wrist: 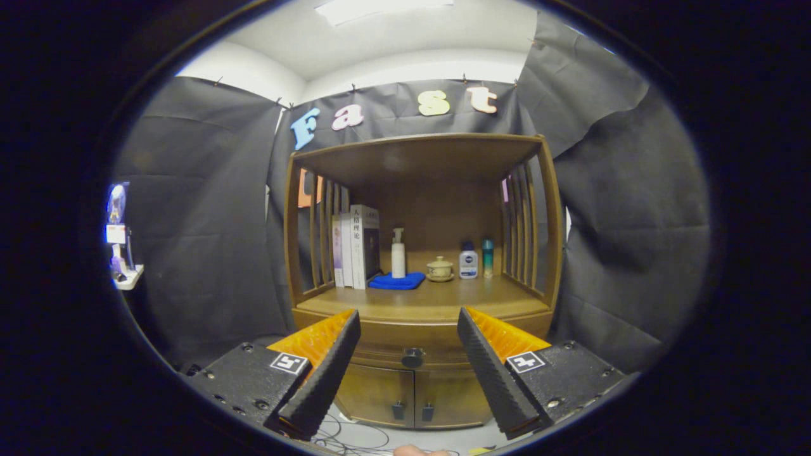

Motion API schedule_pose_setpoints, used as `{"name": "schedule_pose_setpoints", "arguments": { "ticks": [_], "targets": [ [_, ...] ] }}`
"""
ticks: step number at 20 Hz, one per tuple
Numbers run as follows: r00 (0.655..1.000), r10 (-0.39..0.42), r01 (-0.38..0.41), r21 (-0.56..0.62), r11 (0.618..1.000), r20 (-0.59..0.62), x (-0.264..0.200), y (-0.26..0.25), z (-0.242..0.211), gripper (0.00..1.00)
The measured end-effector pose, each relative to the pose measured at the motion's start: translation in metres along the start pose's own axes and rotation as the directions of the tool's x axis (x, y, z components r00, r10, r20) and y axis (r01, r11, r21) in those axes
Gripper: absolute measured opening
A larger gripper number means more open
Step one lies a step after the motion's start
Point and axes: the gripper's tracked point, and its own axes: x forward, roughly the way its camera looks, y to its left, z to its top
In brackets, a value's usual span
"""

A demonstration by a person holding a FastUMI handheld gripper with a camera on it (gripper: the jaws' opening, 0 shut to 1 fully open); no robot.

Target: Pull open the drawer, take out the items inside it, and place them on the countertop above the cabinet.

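A brown wooden cabinet (418,297) stands against the booth wall, well beyond my fingers. Its drawer (412,345) sits closed under the countertop (431,303), with a dark round knob (412,358) at its middle. My gripper (408,323) is open, its two fingers spread wide, and the knob shows in the gap between them at a distance. Nothing is held. What lies inside the drawer is hidden.
On the countertop stand several books (356,247), a white pump bottle (398,253) on a blue cloth (397,281), a small lidded cup (440,268) and two small bottles (476,259). Two lower doors (412,396) sit under the drawer. Cables (355,437) lie on the floor.
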Motion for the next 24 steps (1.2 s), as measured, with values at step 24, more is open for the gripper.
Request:
{"name": "schedule_pose_setpoints", "arguments": {
  "ticks": [24],
  "targets": [
    [0.968, -0.088, 0.085, -0.025, 0.996, -0.235, 0.162, -0.013, -0.162, 0.91]
  ]
}}
